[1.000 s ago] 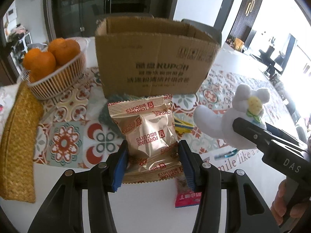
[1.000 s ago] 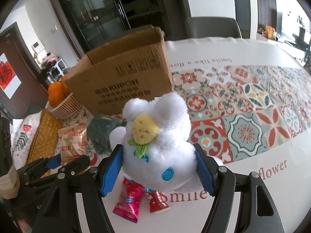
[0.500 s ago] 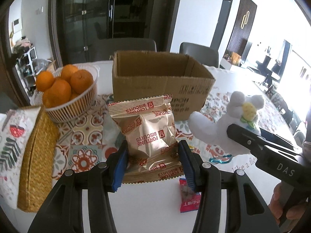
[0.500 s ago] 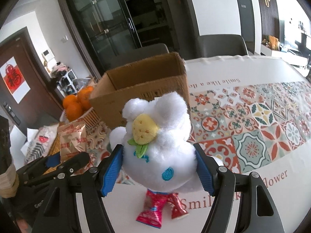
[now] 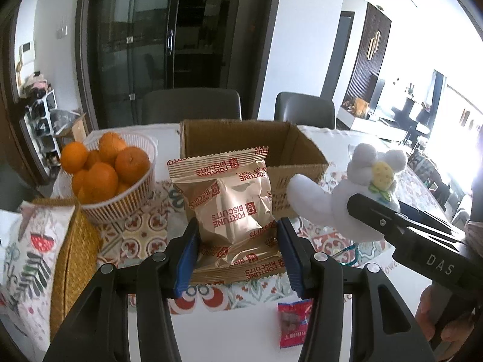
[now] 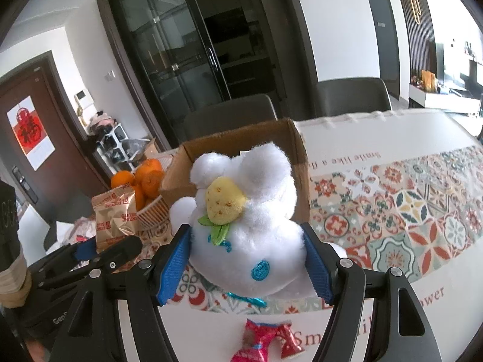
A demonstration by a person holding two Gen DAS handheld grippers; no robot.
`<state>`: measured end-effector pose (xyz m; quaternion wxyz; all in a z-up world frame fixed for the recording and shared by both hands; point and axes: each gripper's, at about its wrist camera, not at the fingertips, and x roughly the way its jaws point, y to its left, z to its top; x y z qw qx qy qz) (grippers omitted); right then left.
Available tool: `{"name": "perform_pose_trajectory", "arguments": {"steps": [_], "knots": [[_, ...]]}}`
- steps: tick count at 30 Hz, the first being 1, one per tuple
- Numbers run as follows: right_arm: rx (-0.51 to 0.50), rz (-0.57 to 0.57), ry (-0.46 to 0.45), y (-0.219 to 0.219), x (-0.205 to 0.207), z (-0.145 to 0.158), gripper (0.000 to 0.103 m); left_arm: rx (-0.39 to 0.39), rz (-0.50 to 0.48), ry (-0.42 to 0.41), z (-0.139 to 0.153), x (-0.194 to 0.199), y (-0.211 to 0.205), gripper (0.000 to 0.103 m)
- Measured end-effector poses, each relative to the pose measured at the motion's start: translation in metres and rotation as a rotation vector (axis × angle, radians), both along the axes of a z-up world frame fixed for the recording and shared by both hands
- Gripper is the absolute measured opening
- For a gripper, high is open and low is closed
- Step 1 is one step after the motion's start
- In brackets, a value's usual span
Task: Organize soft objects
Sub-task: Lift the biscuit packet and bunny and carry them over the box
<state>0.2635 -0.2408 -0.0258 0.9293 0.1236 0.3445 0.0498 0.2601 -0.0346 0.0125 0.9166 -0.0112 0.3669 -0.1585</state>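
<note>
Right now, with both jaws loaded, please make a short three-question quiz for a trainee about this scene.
1. True or false: the white plush toy is held by the right gripper.
2. What does the left gripper hold: A) an orange, B) the biscuit packet, C) a candy?
3. Fill in: behind both held items stands an open ____.

Key: 1 true. 2 B. 3 cardboard box.
</note>
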Motion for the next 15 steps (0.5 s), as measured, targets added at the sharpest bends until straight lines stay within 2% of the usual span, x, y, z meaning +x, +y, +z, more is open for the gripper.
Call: {"name": "perform_pose_trajectory", "arguments": {"steps": [15], "knots": [[-0.022,0.025,-0.07,0.005,0.024,0.033,0.071,0.016,-0.03,-0.077,0.03,0.021,0.0,0.05]]}}
